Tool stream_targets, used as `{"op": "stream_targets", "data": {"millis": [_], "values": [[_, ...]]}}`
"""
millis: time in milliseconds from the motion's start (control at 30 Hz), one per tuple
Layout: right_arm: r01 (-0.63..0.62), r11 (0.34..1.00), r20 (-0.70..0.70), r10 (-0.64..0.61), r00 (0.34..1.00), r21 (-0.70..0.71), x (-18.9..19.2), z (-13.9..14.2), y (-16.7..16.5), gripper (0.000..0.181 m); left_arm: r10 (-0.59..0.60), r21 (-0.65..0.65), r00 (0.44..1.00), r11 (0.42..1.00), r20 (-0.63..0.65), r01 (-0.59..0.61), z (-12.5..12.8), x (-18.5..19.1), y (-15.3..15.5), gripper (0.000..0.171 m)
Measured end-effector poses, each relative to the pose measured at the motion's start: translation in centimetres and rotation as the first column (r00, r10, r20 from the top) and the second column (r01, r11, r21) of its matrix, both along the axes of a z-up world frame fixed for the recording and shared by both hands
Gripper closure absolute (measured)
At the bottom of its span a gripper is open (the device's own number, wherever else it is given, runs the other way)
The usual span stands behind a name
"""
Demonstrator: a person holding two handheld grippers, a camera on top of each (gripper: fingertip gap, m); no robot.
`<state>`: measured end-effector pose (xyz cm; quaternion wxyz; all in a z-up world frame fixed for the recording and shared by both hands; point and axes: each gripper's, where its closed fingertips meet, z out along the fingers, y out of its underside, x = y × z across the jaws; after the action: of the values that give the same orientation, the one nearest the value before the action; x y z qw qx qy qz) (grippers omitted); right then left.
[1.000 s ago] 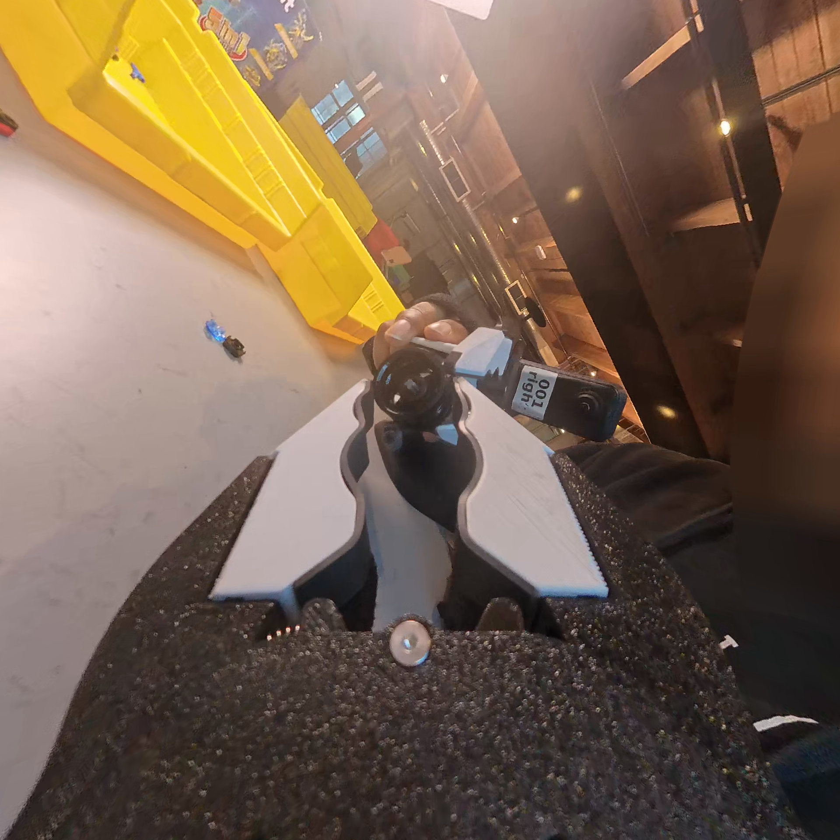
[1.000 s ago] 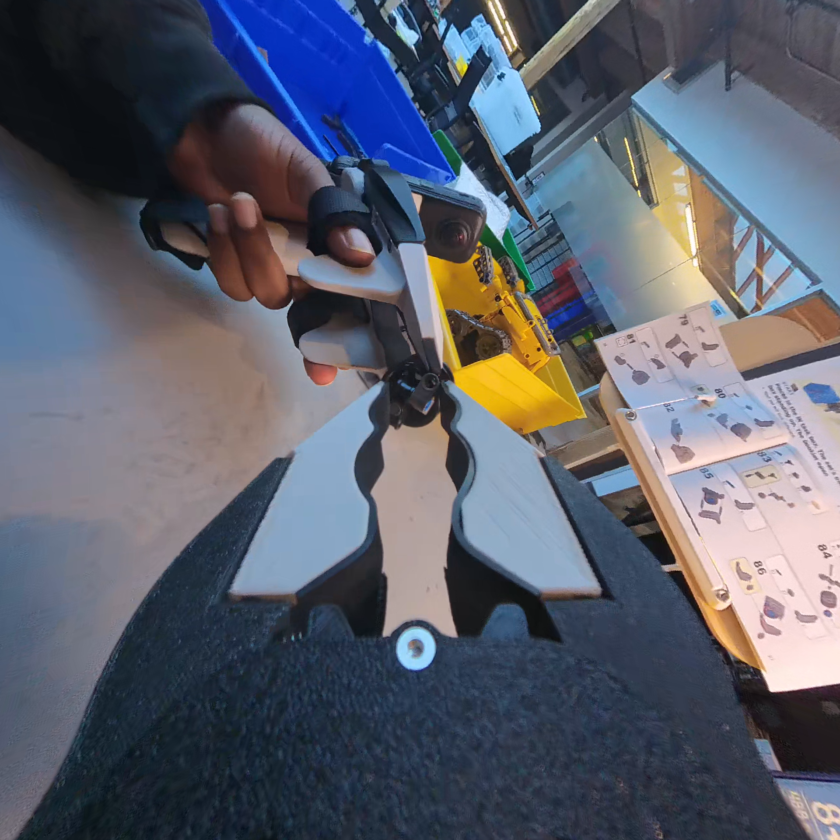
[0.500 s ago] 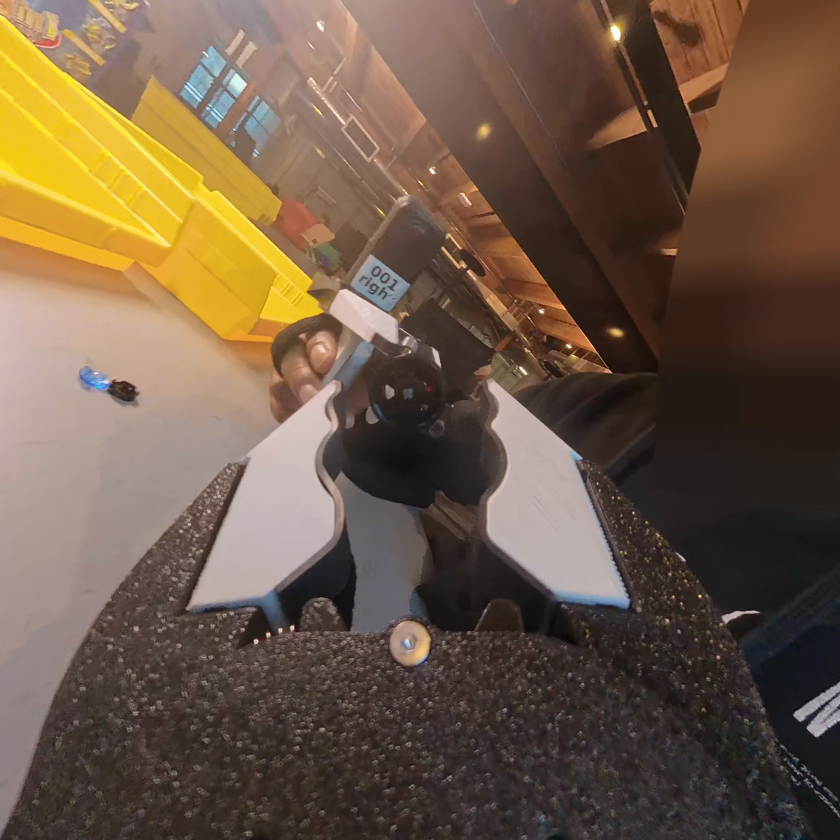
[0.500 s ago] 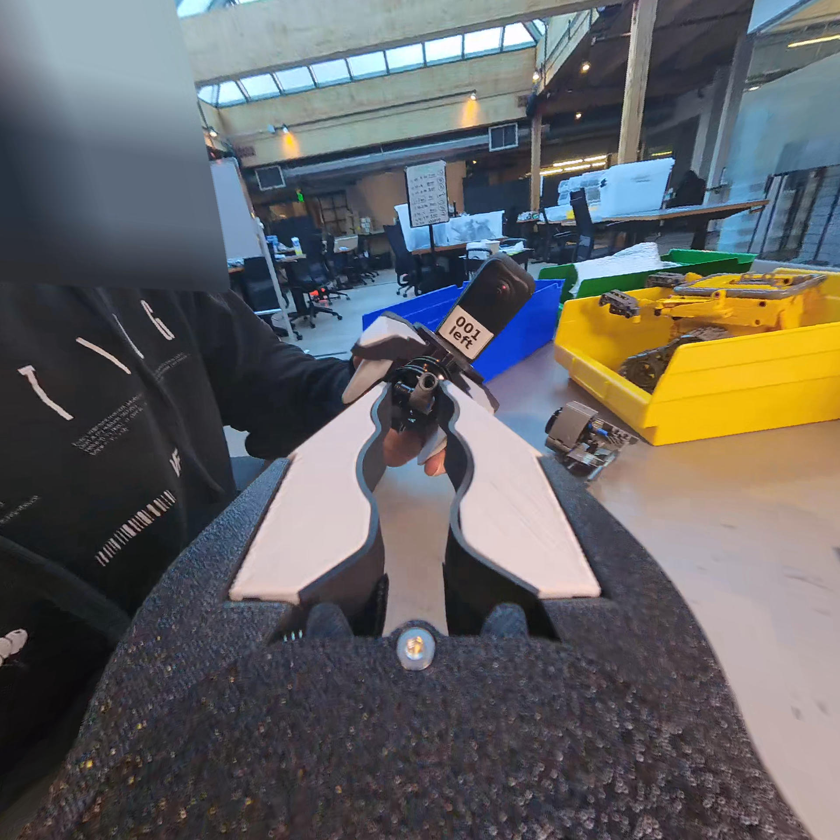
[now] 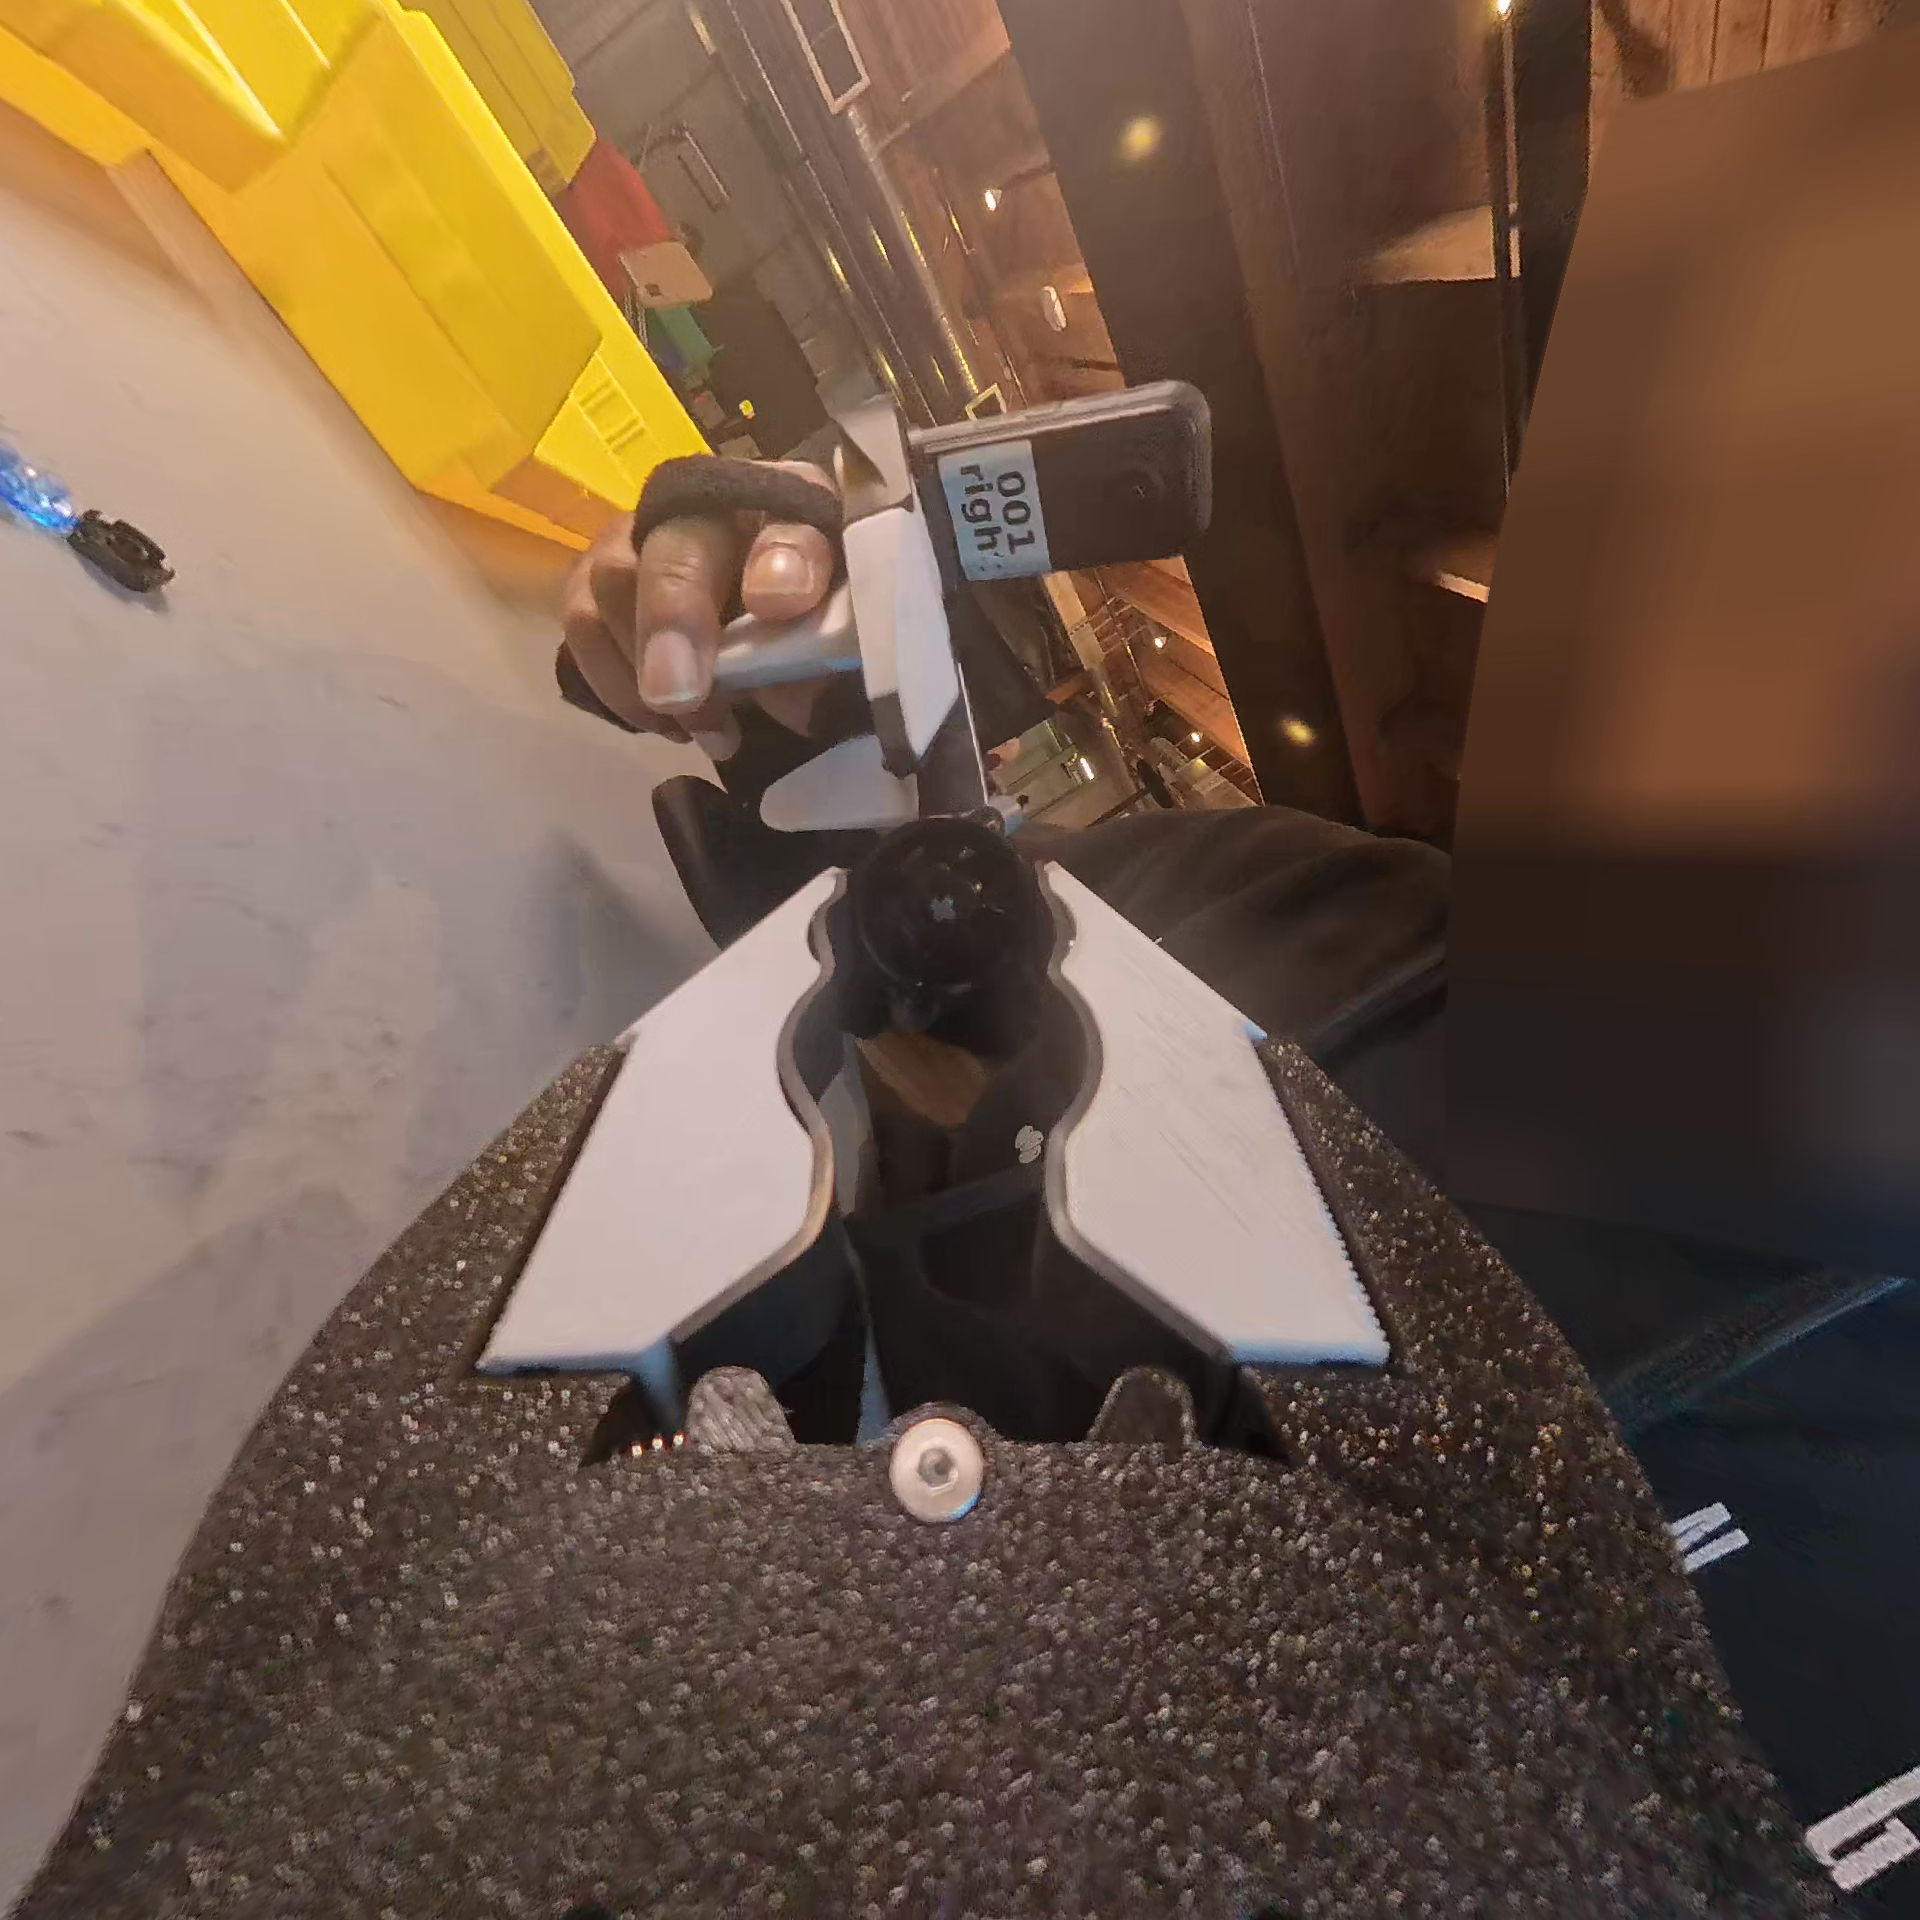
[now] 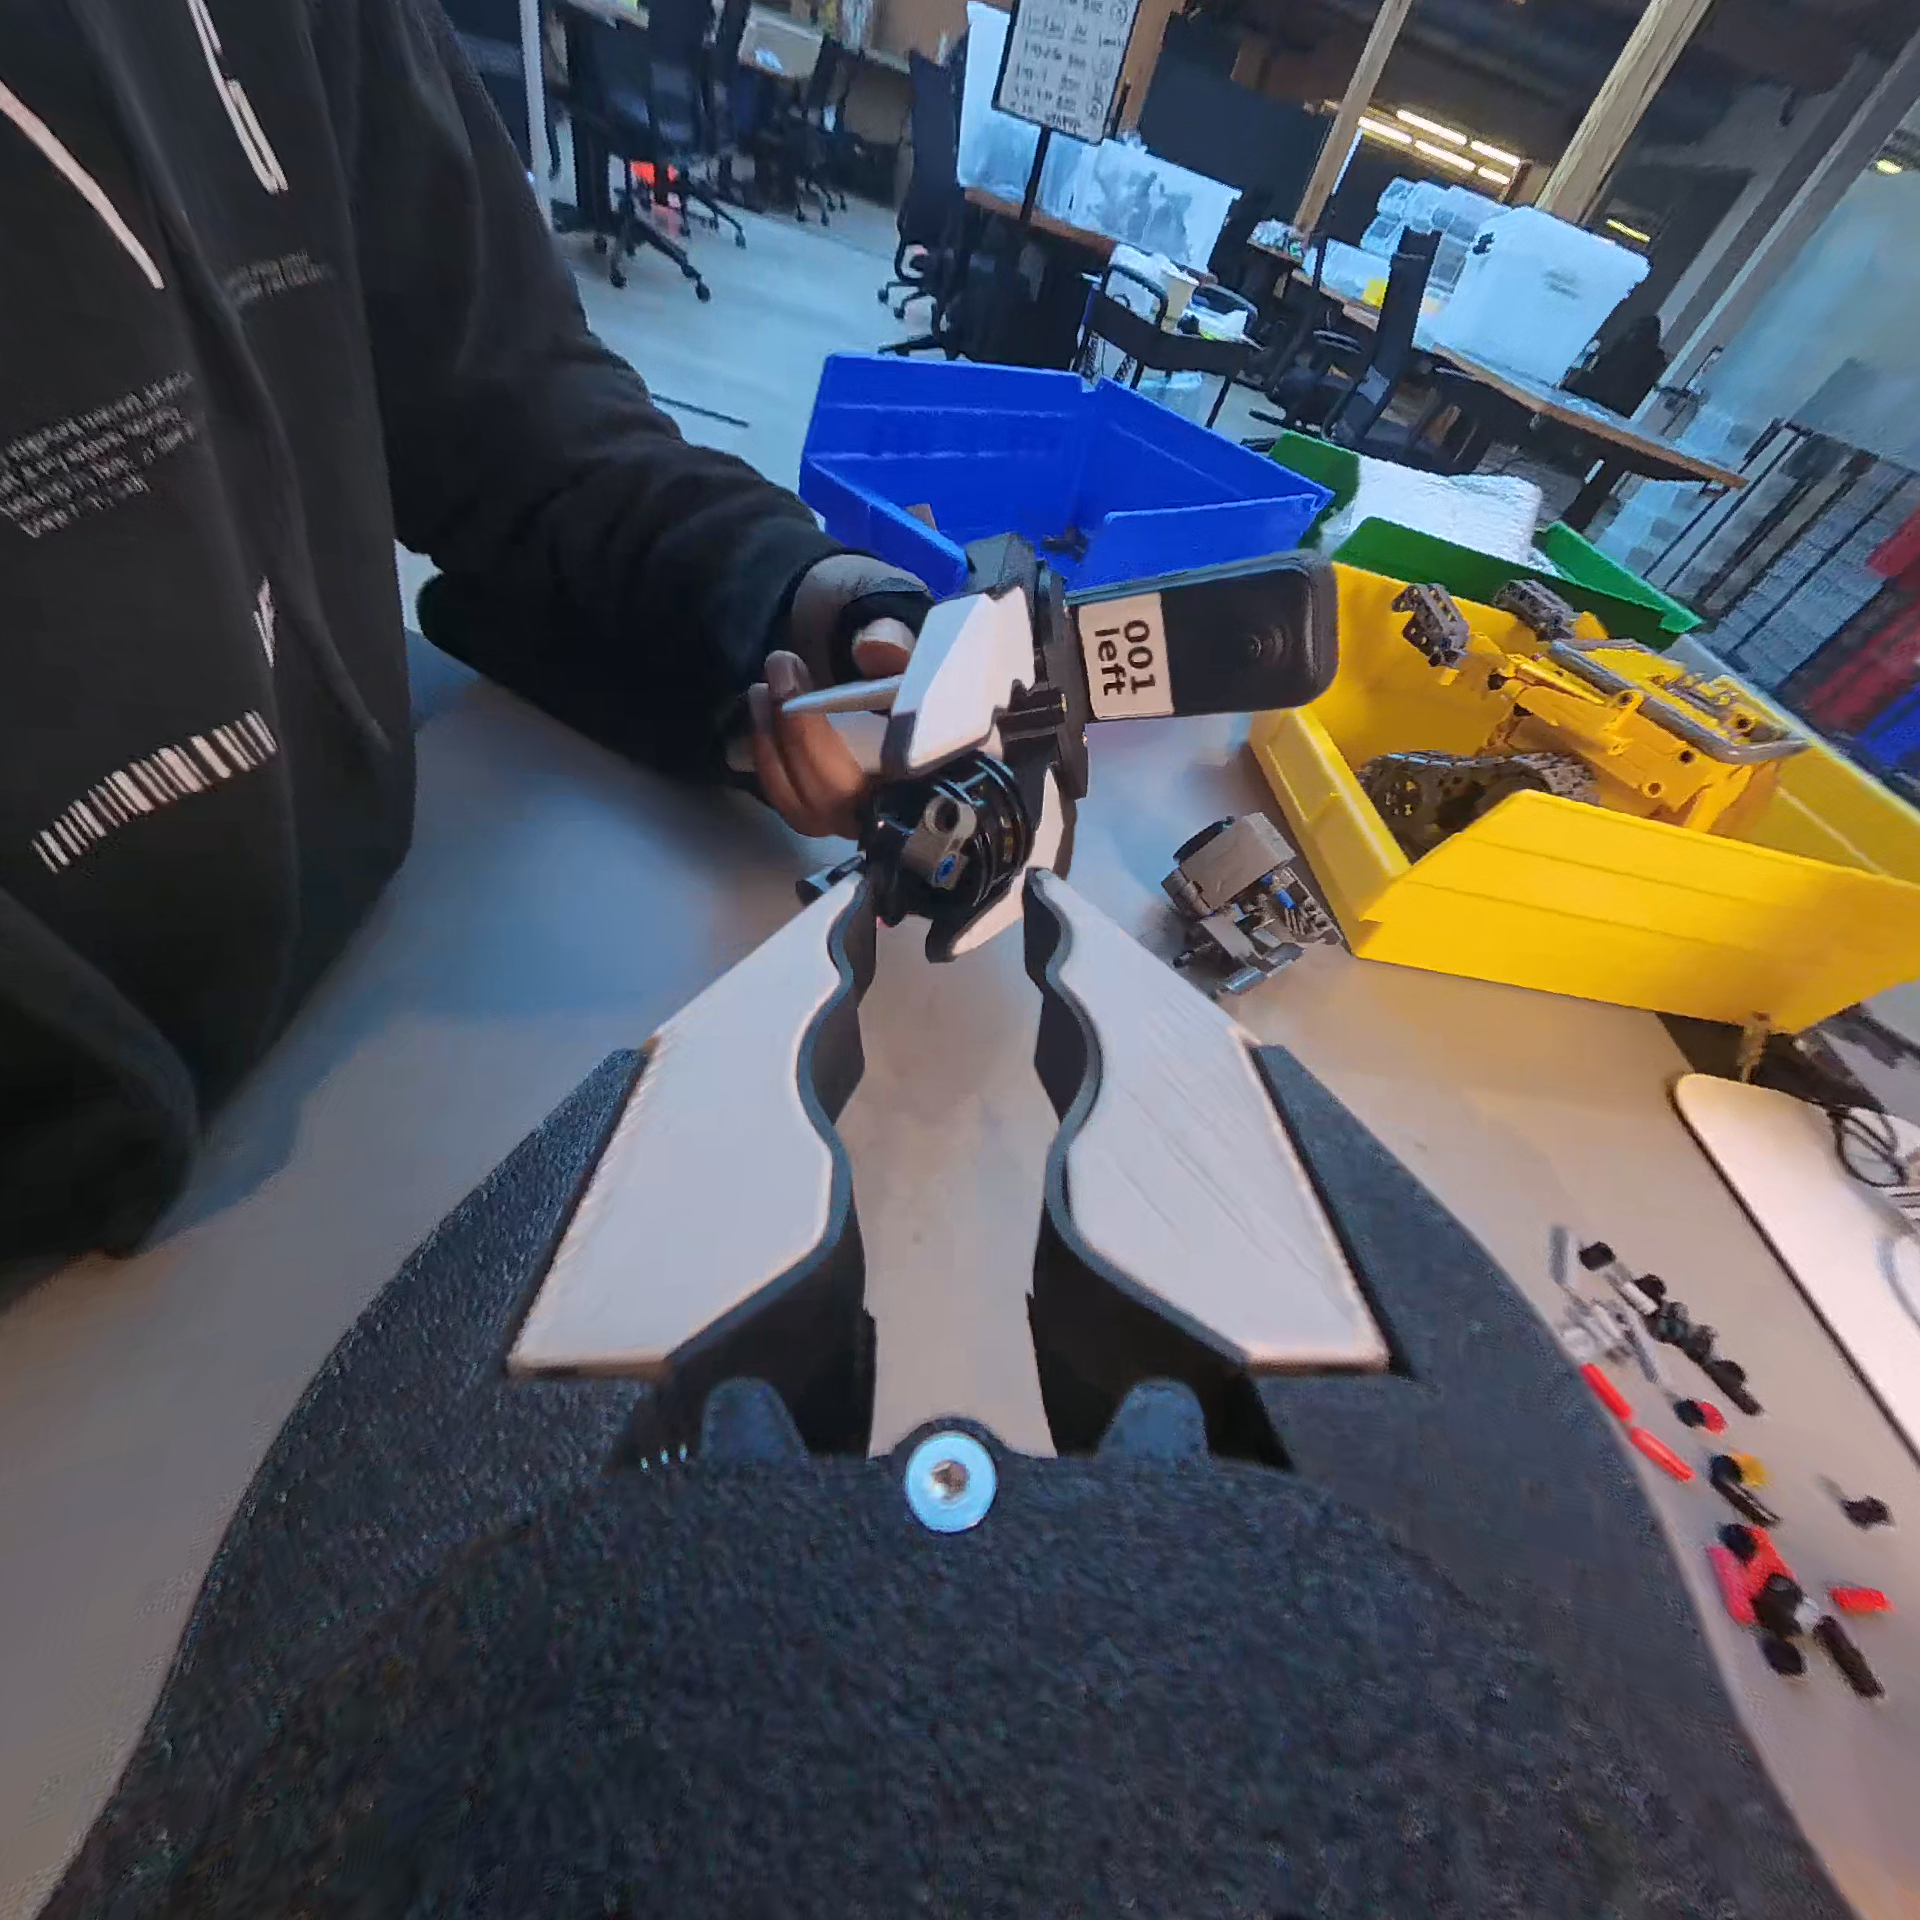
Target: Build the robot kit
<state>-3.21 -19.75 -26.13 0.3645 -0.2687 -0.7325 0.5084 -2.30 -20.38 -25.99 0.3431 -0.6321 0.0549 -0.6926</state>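
Note:
My left gripper (image 5: pixel 940 888) is shut on a black round wheel-like part (image 5: pixel 935 935), which fills the gap between its pads. In the right wrist view the same part (image 6: pixel 940 842) shows a grey piece with a blue pin on its face, held up above the grey table (image 6: pixel 520 935) by the left gripper (image 6: pixel 977 821). My right gripper (image 6: pixel 945 894) is open. Its left fingertip (image 6: pixel 847 904) lies against the part's edge and its right fingertip stands clear of it. In the left wrist view the right gripper (image 5: pixel 904 727) sits just beyond the part, in a hand.
A yellow bin (image 6: pixel 1558 904) holds a yellow tracked model (image 6: pixel 1558 707). A small grey assembly (image 6: pixel 1242 904) lies beside it. Blue (image 6: pixel 987 457) and green (image 6: pixel 1455 561) bins stand behind. Loose small parts (image 6: pixel 1704 1455) lie at the right. Yellow bins (image 5: pixel 395 260) and small parts (image 5: pixel 114 551) are at the left. Left and right tips are no more than a few centimetres apart. From either gripper's tips it is about 20 cm to the small grey assembly (image 6: pixel 1242 904).
My left gripper opened wide, then shut again on the black round part. My right gripper, shut on that part before, has opened off it. Both grippers swung round.

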Motion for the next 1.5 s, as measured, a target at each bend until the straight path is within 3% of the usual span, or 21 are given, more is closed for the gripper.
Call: {"op": "stream_targets", "data": {"millis": [167,433,633,767,867,900,1033,1067,1167,1500], "values": [[0.012,0.986,-0.044,-0.005,0.999,0.167,0.2,-0.3,-0.3,0.153,-0.015,-0.067,1.000,0.998,-0.002,0.014,-1.0,0.2,0.1,0.138],[0.044,0.907,-0.069,-0.017,0.997,0.419,0.1,-1.6,-0.8,0.160,-0.019,-0.158,1.000,0.987,0.018,0.021,-2.3,0.0,0.5,0.138],[0.117,0.941,-0.124,-0.082,0.989,0.317,-0.8,-0.6,-0.2,0.165,0.035,-0.168,0.994,0.986,0.099,-0.019,-1.4,-1.2,1.1,0.138],[0.152,0.953,-0.153,-0.115,0.982,0.262,-1.0,0.2,0.2,0.181,0.074,-0.166,0.987,0.985,0.144,-0.049,-0.9,-2.0,1.5,0.138],[0.149,0.949,-0.119,-0.120,0.986,0.277,-1.0,-0.4,0.4,0.181,0.106,-0.167,0.978,0.983,0.178,-0.076,-0.4,-2.7,1.8,0.138],[0.155,0.950,-0.117,-0.128,0.985,0.270,-1.1,-0.5,0.4,0.179,0.110,-0.162,0.982,0.983,0.153,-0.085,-0.6,-2.7,1.8,0.138],[0.172,0.953,-0.128,-0.143,0.981,0.248,-1.6,-0.2,0.4,0.138,0.116,-0.174,0.985,0.980,0.131,-0.093,-1.0,-2.7,2.0,0.139],[0.171,0.949,-0.118,-0.144,0.982,0.265,-1.8,-0.5,0.4,0.138,0.112,-0.178,0.984,0.980,0.136,-0.087,-1.0,-2.5,1.9,0.139],[0.173,0.925,-0.115,-0.142,0.983,0.338,-2.0,-1.6,0.3,0.157,0.107,-0.180,0.985,0.980,0.136,-0.081,-1.0,-2.3,1.9,0.138],[0.247,0.904,-0.204,-0.185,0.961,0.348,-2.5,-0.5,0.5,0.168,0.181,-0.147,0.971,0.976,0.158,-0.159,0.0,-3.2,2.5,0.139]]}}
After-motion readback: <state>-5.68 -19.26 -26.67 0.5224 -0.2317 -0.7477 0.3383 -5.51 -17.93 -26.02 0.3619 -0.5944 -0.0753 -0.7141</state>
